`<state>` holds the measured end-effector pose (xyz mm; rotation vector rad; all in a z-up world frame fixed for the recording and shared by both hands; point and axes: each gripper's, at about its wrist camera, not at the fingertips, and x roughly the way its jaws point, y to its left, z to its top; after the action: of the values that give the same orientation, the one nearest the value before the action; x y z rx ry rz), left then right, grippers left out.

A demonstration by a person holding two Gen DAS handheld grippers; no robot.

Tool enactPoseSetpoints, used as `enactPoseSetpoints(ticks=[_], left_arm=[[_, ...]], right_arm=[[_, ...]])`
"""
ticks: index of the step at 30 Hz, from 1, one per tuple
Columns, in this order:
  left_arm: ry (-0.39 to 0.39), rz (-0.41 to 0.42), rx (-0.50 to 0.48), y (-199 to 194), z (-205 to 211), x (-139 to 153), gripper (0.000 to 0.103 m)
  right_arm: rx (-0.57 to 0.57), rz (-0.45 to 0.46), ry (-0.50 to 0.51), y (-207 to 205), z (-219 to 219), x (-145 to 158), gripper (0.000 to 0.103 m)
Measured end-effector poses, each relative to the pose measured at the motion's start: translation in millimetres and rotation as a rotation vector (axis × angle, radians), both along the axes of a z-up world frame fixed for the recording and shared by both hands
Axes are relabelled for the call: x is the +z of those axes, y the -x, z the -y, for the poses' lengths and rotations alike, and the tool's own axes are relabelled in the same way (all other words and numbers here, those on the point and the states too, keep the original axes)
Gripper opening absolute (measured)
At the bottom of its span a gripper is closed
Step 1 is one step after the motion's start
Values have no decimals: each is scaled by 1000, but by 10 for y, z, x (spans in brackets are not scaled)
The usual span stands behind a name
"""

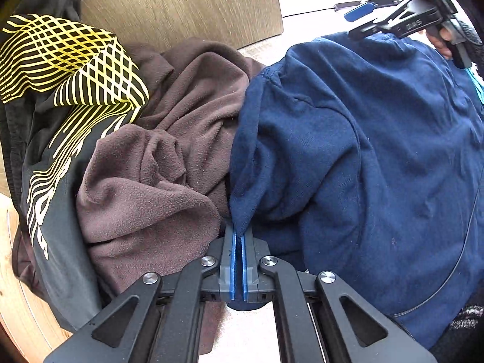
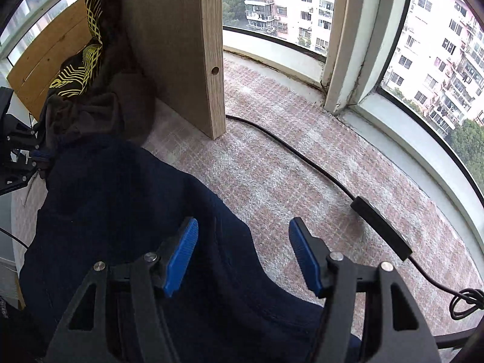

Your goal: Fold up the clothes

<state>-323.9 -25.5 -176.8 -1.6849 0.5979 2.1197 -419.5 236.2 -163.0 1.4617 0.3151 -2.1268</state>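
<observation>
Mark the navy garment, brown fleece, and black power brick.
navy garment (image 1: 378,151), left wrist view, middle of cloth.
brown fleece (image 1: 169,163), left wrist view, crumpled centre.
black power brick (image 2: 381,227), right wrist view, top face.

Left gripper (image 1: 239,236) clamped, right gripper (image 2: 243,257) spread wide

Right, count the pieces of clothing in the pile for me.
3. A navy sweatshirt on the right, pinched by the left gripper; a brown fleece in the middle; a black shirt with yellow lines on the left. More could be buried underneath.
</observation>
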Motion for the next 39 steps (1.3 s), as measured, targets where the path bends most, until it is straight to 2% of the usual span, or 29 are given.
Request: enactPoseSetpoints(ticks=[2,3,4,5,7,11,13,15,16,17,19,21,23,25,27,30,33,36,39], left_arm=[[-6,-6,1,-25,26,64,1],[-9,-9,2,-37,39,95,1],[-12,-13,3,-50,52,127,1],[-15,-16,4,-62,66,159,1],[-21,-23,5,-87,92,227,1],[24,-112,-5,-71,239,730,1],[43,-148,0,11,315,948,1],[59,-165,-14,143,358,1036,1],[63,-160,-22,241,358,1010,2],[52,-134,-23,356,381,935,6],[90,-91,26,638,486,729,8],[142,-76,56,758,590,604,8],[89,-86,92,699,754,692,9],[25,-89,103,524,881,795,20],[-14,-75,90,329,938,792,23],[-92,-18,79,177,894,660,23],[-89,4,86,2,824,489,25],[-133,16,124,-212,822,460,24],[-165,13,171,-438,928,417,24]], right_arm=[[38,11,-9,-7,101,-78,61],[54,11,-8,-29,130,-82,52],[67,9,-9,-54,153,-78,19],[79,7,-9,-79,176,-74,7],[84,-13,8,-137,161,34,8],[39,-131,60,-223,-2,445,8],[27,-135,36,-182,-7,410,8],[19,-135,0,-133,6,337,8],[15,-135,-18,-108,12,300,8],[11,-134,-36,-84,18,263,8],[3,-134,-72,-35,30,190,11],[-15,-84,-112,32,15,69,17],[-26,-92,-134,42,-7,100,25],[-26,-149,-135,7,-8,261,34],[-16,-197,-122,-30,27,425,36],[88,-202,4,-112,364,644,42],[243,-186,112,-266,907,770,44],[431,-200,160,-401,1589,900,44],[615,-202,144,-533,2245,950,44]])
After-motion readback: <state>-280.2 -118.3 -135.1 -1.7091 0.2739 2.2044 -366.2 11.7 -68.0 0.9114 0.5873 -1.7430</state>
